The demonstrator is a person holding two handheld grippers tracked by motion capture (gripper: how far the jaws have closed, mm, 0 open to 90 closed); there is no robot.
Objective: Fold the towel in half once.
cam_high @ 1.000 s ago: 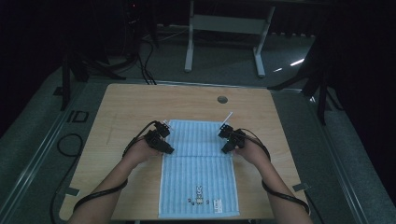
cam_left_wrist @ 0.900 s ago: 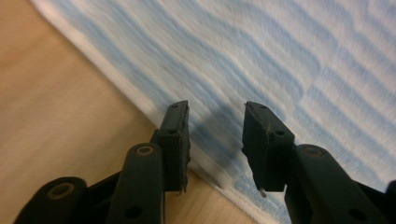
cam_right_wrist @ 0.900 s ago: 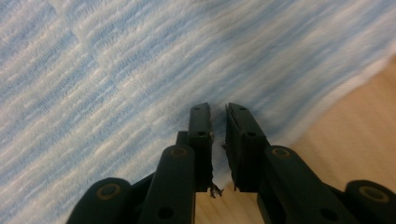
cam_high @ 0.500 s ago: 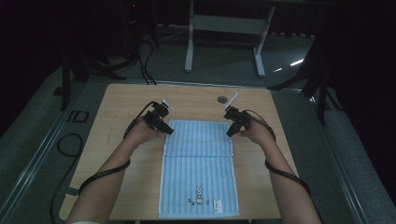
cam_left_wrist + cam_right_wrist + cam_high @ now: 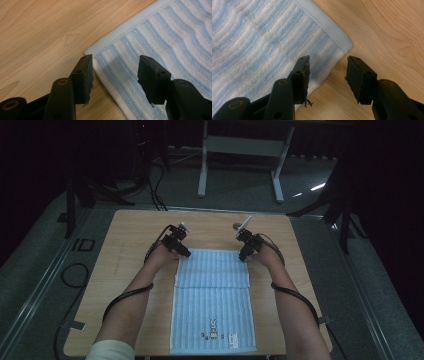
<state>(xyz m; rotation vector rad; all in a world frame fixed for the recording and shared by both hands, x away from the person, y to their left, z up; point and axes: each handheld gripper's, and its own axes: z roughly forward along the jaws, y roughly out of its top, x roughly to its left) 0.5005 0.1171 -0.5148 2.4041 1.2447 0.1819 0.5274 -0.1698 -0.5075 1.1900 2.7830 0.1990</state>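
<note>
Soft ribbed terry-cloth towel (image 5: pixel 212 290) with smooth hemmed edge, matt pale wood-grain table (image 5: pixel 130 235), matt black rough-padded jaws

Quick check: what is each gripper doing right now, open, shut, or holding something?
Left gripper: open, jaws just been opening, straddling the towel corner, not gripping.
Right gripper: open, jaws just been opening, over the towel's other far corner, holding nothing.

Blue-white striped towel (image 5: pixel 212 305) lies flat on the table, long side running front-to-back. Far end folded over w/ corners squared; small label near front edge.
</note>
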